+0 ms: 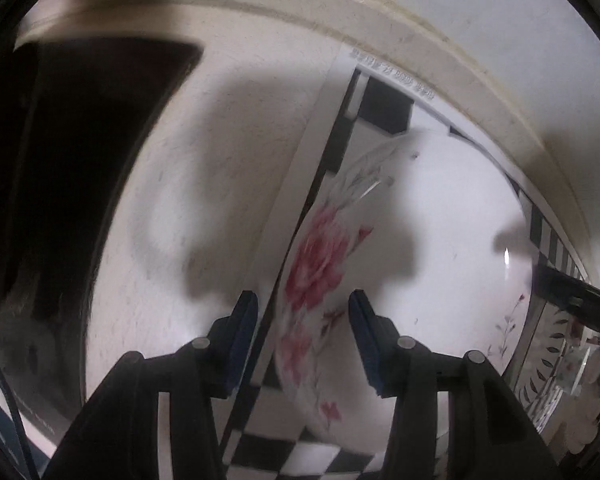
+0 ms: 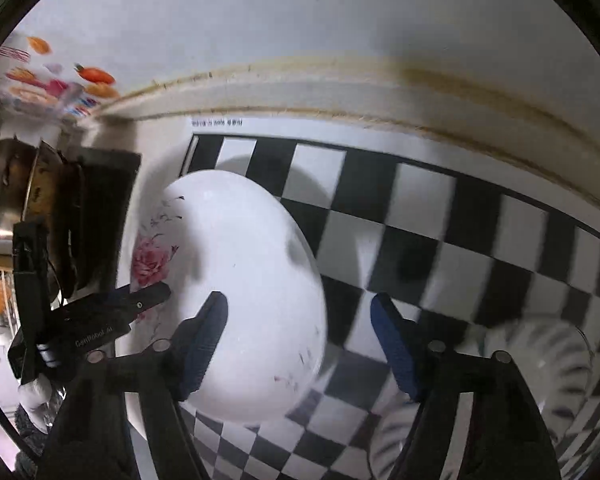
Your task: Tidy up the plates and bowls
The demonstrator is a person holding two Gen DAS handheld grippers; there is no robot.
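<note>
Early in the sorting: one rose-printed plate [image 2: 236, 280] under both tongs, nothing lifted yet.

Lying flat on the checkered mat [image 2: 420, 216] on the bench [image 1: 220, 160], straddled at its rim by the left tongs [image 1: 303, 312], released and empty; below and left of the right tongs [image 2: 300, 312], likewise parted and grasping nothing. Clear fluted glass dish [image 2: 540, 360] just right of them, steel bowls [image 2: 8, 184] far left, apparently still unsorted. Readable on the left tongs' body: roughly "GenRobot AI"; mat-edge print too blurred.
</note>
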